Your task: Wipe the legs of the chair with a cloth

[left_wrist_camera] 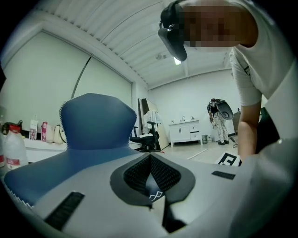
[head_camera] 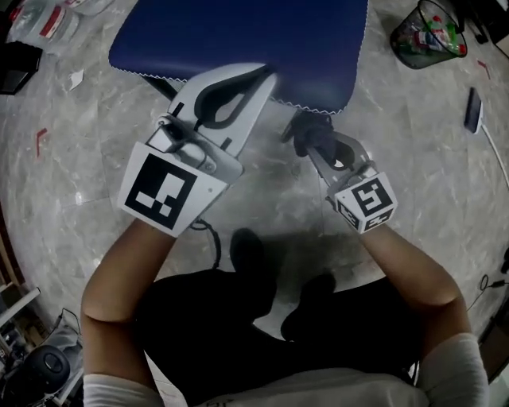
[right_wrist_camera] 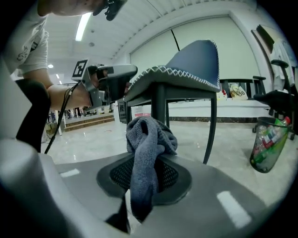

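Observation:
The chair's blue seat (head_camera: 238, 32) fills the top of the head view. My left gripper (head_camera: 266, 77) lies over the seat's front edge, shut with nothing in it. In the left gripper view the left gripper (left_wrist_camera: 150, 160) points across the seat (left_wrist_camera: 60, 162) toward the backrest (left_wrist_camera: 93, 125). My right gripper (head_camera: 314, 151) is lower, just under the seat's front edge, shut on a dark grey cloth (head_camera: 310, 131). In the right gripper view the bunched cloth (right_wrist_camera: 149, 137) sits right before a dark chair leg (right_wrist_camera: 160, 100); I cannot tell if they touch. A second thin leg (right_wrist_camera: 212, 125) stands to the right.
The floor is glossy grey marble tile (head_camera: 95, 159). A black mesh waste basket (head_camera: 429, 36) with rubbish stands at the upper right, also the basket (right_wrist_camera: 270, 144) at the right. A dark flat device (head_camera: 473, 110) lies on the floor. Plastic bags (head_camera: 48, 20) lie at the upper left.

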Action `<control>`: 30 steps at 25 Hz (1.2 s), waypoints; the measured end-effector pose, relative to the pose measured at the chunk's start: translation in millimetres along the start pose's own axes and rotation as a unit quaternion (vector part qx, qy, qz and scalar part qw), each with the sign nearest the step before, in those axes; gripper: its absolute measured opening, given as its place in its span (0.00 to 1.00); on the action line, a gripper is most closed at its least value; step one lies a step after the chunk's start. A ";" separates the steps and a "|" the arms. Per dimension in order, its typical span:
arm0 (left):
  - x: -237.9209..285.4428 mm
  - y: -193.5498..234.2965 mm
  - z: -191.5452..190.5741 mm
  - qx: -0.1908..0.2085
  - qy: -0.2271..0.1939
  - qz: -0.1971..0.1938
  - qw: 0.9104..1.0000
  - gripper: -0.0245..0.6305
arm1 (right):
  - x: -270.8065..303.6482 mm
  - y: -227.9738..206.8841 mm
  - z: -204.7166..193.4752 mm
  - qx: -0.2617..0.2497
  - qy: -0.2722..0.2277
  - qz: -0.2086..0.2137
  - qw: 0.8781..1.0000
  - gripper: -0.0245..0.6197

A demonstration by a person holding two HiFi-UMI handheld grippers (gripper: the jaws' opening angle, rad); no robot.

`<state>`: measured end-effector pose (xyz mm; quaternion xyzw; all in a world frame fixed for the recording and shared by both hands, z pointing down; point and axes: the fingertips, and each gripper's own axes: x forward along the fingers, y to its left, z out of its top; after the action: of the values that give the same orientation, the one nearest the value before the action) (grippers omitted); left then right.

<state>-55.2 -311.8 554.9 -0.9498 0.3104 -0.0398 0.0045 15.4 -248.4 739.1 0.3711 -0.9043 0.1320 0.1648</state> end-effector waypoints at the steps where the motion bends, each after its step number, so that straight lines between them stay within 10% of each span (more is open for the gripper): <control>1: 0.3 1.6 -0.4 0.004 -0.002 0.004 1.000 0.05 | 3.0 -4.2 -3.4 0.000 -0.002 -0.004 1.000 0.16; 9: 3.5 6.9 -7.3 -0.009 0.007 0.027 1.000 0.05 | -16.9 -1.9 82.4 -0.040 -0.090 -0.020 0.995 0.16; 23: 9.8 10.6 -14.4 -0.023 0.021 0.046 0.998 0.05 | 85.2 -14.3 -161.9 0.035 0.125 -0.021 0.991 0.15; 30: 6.6 8.7 -19.4 -0.024 0.029 0.041 0.998 0.05 | 64.0 -8.3 -124.3 0.032 0.109 -0.014 0.993 0.15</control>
<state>-56.5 -322.4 574.4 -0.9346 0.3496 -0.0599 -0.0255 3.3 -249.4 878.6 0.3718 -0.8709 0.1986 0.2526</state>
